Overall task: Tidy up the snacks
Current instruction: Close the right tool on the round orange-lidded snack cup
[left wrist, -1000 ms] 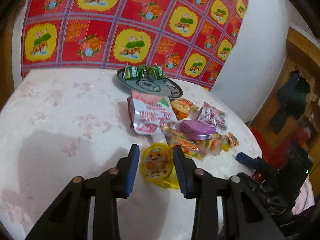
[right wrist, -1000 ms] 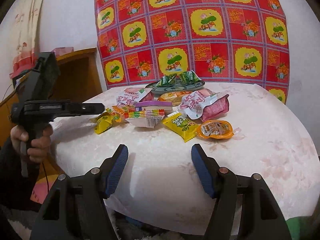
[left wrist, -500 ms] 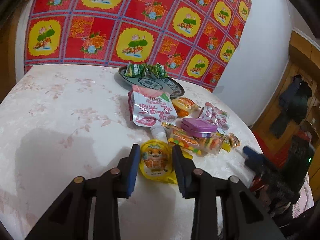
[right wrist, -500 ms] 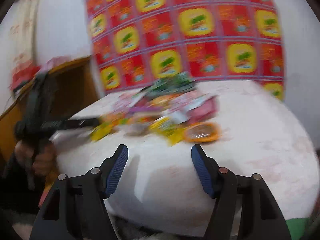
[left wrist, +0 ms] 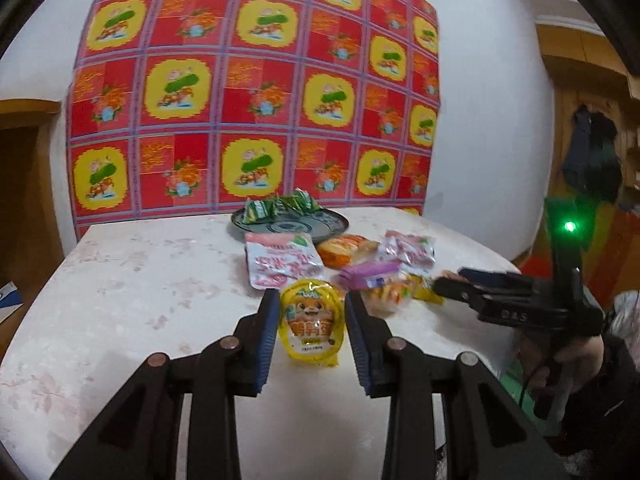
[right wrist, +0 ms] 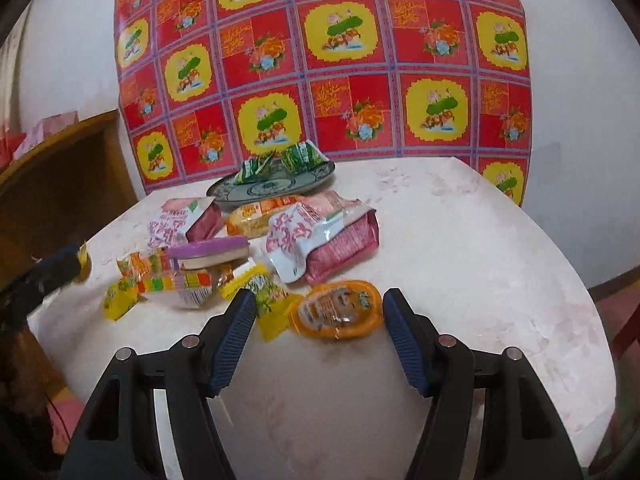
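A pile of snacks lies on a white round table (left wrist: 140,300). A yellow tiger-print pouch (left wrist: 313,326) lies between the blue pads of my open left gripper (left wrist: 312,320), untouched by them as far as I can tell. The same pouch shows orange in the right wrist view (right wrist: 336,314), just ahead of my open, empty right gripper (right wrist: 318,320). Behind are a pink-and-white bag (right wrist: 320,236), a purple tin (right wrist: 208,250), a yellow packet (right wrist: 268,296) and a patterned plate (right wrist: 276,186) holding green packets (right wrist: 300,156).
A red-and-yellow patterned sheet (right wrist: 320,60) hangs on the wall behind the table. A wooden cabinet (right wrist: 52,184) stands left of the table in the right wrist view. The right gripper's body (left wrist: 520,300) shows at the table's right edge in the left wrist view.
My left gripper has lowered and levelled, with the yellow pouch still between its pads. My right gripper has swung closer to the snack pile, facing the pouch.
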{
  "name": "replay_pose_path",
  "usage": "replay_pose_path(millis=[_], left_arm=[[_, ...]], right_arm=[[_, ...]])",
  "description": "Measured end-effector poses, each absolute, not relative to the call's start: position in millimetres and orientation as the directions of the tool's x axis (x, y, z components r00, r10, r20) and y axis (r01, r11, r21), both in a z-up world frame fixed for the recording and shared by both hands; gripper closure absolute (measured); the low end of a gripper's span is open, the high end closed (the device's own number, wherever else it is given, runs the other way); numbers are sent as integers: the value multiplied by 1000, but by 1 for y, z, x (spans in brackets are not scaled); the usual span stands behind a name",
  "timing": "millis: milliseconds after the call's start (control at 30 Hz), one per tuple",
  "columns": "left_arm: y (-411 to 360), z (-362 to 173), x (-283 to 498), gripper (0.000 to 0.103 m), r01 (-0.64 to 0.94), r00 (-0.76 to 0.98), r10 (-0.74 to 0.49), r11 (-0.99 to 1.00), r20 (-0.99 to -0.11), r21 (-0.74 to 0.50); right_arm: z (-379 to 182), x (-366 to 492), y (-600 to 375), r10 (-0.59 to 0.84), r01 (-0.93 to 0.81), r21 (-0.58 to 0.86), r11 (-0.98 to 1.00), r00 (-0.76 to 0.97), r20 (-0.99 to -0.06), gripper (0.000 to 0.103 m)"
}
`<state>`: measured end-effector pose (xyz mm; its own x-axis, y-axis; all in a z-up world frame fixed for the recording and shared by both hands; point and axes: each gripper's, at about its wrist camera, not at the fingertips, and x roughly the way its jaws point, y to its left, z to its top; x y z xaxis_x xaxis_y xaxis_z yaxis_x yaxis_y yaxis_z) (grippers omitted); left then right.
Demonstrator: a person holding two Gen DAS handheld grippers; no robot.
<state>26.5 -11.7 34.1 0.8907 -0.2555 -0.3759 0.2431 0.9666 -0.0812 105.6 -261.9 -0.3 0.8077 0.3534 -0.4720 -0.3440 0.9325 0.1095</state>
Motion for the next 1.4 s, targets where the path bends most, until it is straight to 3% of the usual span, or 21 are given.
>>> replay_pose_path(millis=[100,300,467,667,733,800,1000,1333,1367,1400], left_arm=[[-14,26,31,68,256,875,-276,961,-399,-103],[-14,16,34,68,272,856,-303,953,-418,-134],[-17,14,32,68,288,848,-319,948,-424,-137],[-29,10,31,68,317,832,-337,941,-442,-120],[-31,10,30,67,316,835,-330,943,-439,-108],[-31,10,30,67,319,834,-334,941,-439,-111],[-32,10,30,67,316,834,-333,942,-439,-114],[-32,8,30,68,302,839,-331,944,-432,-137],[-33,7,28,68,296,842,-324,946,-430,-134],[-34,7,26,68,289,848,-314,949,-427,-124]], right_arm=[[-3,108,-254,349,-359,72,931,809,-472,56],[-5,100,-252,374,-407,31,913,803,-464,58],[0,75,-251,510,-544,46,838,752,-418,58],[-4,61,-230,548,-617,-27,786,717,-432,57],[-7,63,-228,545,-617,-22,787,710,-446,51],[-9,65,-229,536,-608,-12,794,709,-459,35],[-7,70,-232,436,-487,28,873,754,-492,23],[1,70,-221,368,-352,138,926,757,-539,25],[1,70,-219,348,-336,125,933,767,-539,30],[0,70,-217,334,-328,110,938,774,-538,41]])
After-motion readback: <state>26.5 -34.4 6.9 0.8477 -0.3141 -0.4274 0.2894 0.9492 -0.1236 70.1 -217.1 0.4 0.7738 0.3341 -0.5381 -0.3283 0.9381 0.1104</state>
